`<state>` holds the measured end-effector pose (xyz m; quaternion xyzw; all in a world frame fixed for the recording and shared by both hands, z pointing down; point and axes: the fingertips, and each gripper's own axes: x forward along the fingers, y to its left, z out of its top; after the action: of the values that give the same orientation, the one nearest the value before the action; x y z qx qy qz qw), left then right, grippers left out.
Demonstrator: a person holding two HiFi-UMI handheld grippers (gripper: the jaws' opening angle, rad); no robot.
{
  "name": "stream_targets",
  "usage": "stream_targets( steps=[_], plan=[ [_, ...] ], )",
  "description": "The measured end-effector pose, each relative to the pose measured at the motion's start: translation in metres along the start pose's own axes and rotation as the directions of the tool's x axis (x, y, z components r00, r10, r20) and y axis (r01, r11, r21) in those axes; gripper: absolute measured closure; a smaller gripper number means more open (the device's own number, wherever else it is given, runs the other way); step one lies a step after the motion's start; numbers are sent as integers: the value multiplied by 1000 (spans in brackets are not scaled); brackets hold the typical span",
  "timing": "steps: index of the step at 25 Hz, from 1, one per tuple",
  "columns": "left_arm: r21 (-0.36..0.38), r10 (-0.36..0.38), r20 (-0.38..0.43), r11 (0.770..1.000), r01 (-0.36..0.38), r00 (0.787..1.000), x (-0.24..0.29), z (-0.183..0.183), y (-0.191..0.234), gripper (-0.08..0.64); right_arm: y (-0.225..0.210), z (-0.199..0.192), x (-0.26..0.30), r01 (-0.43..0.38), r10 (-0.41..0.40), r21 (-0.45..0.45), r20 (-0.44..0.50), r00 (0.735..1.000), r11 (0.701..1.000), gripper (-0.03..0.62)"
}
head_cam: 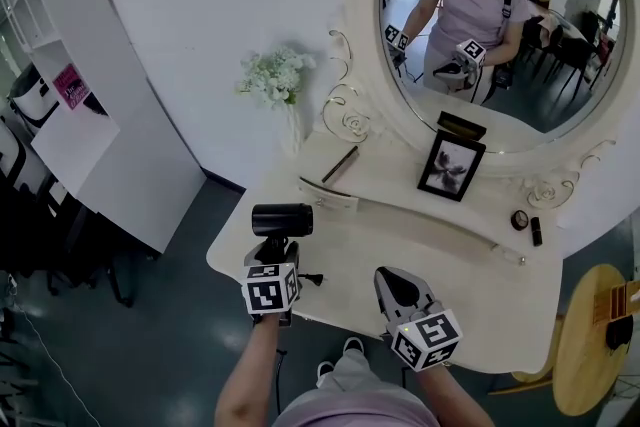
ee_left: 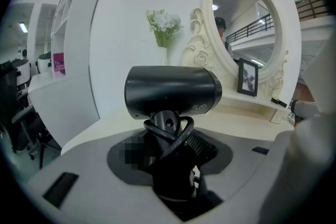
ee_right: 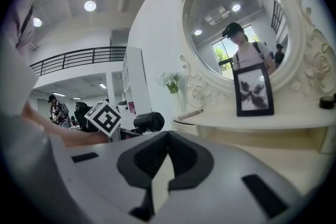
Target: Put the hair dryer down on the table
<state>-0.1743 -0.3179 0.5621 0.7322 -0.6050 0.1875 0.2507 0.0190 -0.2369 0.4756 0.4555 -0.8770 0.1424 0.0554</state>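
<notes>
Your left gripper (head_cam: 274, 253) clamps the hair dryer (head_cam: 282, 219) by its handle over the table's (head_cam: 480, 300) near-left edge. Flowers (head_cam: 275, 75) and a photo frame (head_cam: 451, 166) stand farther back. Its barrel runs left-right. Your right gripper (head_cam: 392, 281) sits closed and empty.

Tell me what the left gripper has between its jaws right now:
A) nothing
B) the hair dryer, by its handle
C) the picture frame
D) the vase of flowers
B: in the left gripper view, the left gripper has its jaws closed on the black handle of the hair dryer, with the cord looped round that handle. The picture frame and the flowers stand farther back, apart from it.
</notes>
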Motion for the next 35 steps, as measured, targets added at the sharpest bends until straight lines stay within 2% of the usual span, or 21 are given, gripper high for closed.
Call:
stream_targets(
  steps=[7, 18, 25, 35],
  plan=[
    [21, 18, -57, 1000, -16, 998, 15, 0, 1, 362, -7, -5, -2, 13, -13, 14, -11, 1000, 1000, 591],
    [18, 41, -171, 999, -38, 984, 32, -10, 1, 362, -6, -10, 0, 6, -5, 44, -19, 1000, 999, 591],
    [24, 25, -213, 1000, -20, 977, 41, -15, -3, 362, -7, -7, 0, 11, -10, 40, -18, 1000, 999, 591],
    [-21, 12, -259, 1000, -18, 966, 48, -23, 2, 362, -2, -9, 0, 3, -2, 41, -23, 1000, 999, 591]
  ],
)
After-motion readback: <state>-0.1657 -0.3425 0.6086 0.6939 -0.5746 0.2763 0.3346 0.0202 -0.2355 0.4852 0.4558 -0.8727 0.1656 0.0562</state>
